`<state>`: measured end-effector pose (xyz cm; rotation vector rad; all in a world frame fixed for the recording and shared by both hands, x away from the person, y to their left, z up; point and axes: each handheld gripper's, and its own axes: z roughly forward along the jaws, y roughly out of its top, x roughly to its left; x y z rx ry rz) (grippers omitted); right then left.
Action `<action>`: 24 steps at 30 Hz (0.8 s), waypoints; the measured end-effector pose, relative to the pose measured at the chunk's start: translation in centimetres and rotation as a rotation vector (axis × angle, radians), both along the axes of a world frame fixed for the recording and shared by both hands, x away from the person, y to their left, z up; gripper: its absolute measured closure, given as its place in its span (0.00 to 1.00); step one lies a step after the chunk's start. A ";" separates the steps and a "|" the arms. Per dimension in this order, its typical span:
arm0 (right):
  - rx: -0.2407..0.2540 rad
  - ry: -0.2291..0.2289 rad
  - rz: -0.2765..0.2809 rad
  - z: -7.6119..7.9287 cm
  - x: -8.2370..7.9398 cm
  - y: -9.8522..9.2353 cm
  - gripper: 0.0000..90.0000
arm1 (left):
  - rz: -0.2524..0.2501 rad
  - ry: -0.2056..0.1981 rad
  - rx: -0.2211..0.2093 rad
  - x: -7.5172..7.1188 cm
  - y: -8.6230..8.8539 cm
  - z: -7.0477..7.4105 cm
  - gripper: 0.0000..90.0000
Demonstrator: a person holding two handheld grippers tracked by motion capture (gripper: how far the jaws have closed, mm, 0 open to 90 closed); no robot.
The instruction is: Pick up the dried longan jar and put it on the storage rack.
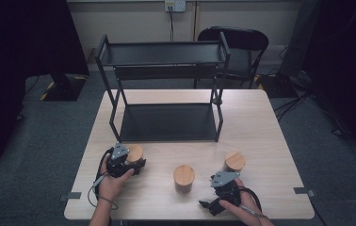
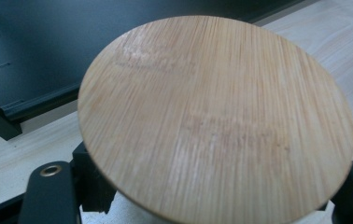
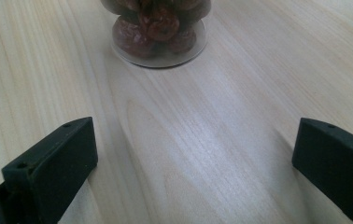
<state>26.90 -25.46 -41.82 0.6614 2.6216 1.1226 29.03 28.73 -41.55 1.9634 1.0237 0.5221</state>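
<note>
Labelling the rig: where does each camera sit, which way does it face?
High view: above the person's side, looking forward and down on the table, rack, three jars; both hands show.
Left gripper view: on the left tool, looking along its jaws, closed on the left jar.
Right gripper view: on the right tool, open, facing the right jar.
Shared: table, jars.

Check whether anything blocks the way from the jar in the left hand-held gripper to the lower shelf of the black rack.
Nothing visible does. The left hand-held gripper is shut on the jar, just in front of the rack. Only bare table lies between them.
</note>
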 end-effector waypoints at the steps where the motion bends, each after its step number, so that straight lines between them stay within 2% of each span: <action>1: 0.000 0.000 0.000 0.0 0.0 0.0 0.00 | 0.001 -0.003 -0.004 0.0 0.0 0.0 0.28; 24: 0.000 0.000 0.000 0.0 0.0 0.0 0.00 | -0.055 0.019 -0.015 0.6 -0.6 1.3 0.28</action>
